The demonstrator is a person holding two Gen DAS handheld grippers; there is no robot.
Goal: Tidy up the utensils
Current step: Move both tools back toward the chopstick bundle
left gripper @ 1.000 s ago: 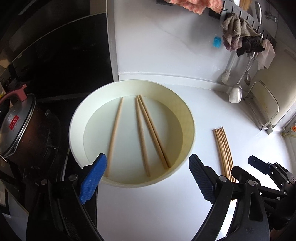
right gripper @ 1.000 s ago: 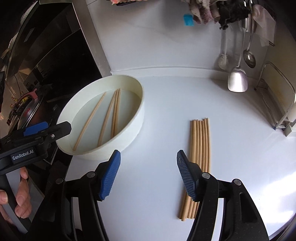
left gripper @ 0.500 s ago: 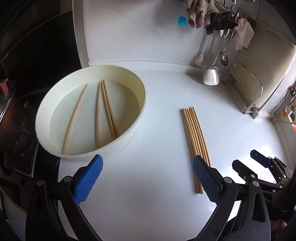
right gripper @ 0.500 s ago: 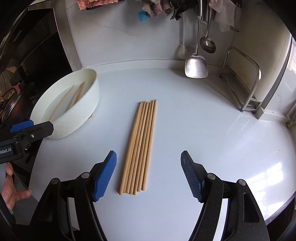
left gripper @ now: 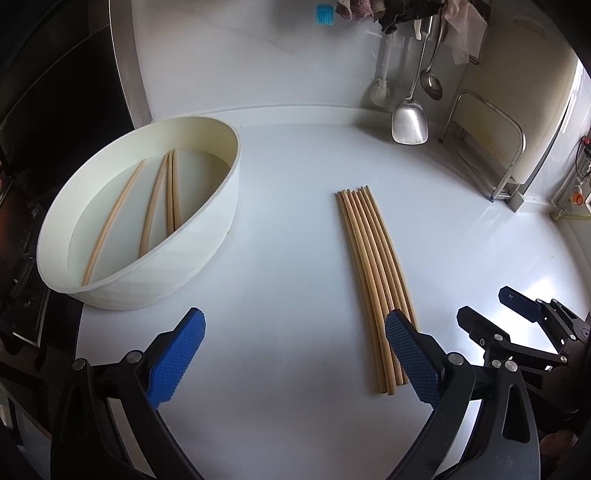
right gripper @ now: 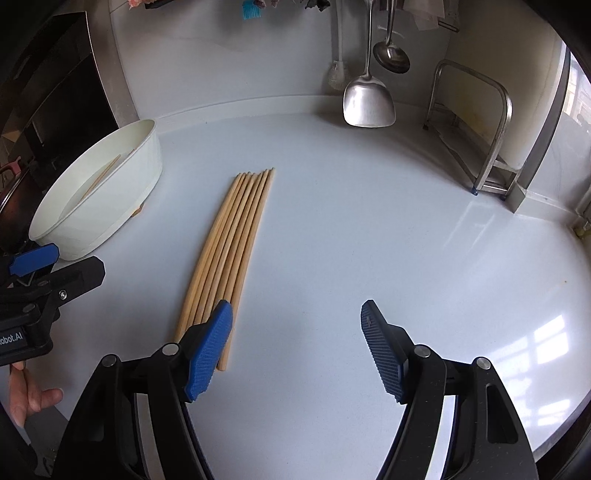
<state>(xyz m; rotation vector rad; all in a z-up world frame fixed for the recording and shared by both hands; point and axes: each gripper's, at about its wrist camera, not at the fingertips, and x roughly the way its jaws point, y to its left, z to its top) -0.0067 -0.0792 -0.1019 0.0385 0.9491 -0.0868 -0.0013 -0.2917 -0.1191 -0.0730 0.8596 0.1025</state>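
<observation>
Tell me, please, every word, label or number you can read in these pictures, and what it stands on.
"obot.AI": white print on the black body of the left gripper, cut off by the right wrist view's left edge.
A small mark on the right gripper's blue tab is too small to read.
Nothing else is legible.

I am working in a home kitchen: a glossy white countertop [right gripper: 369, 229] runs to a white backsplash, where a steel spatula [right gripper: 367, 99], a steel ladle [right gripper: 391, 55] and a white dish brush [left gripper: 382, 92] hang beside bunched dishcloths [left gripper: 369, 7]. A bent chrome rack [right gripper: 480, 129] stands in the corner, and a dark stove with a lidded pot [right gripper: 7, 184] lies to my left
</observation>
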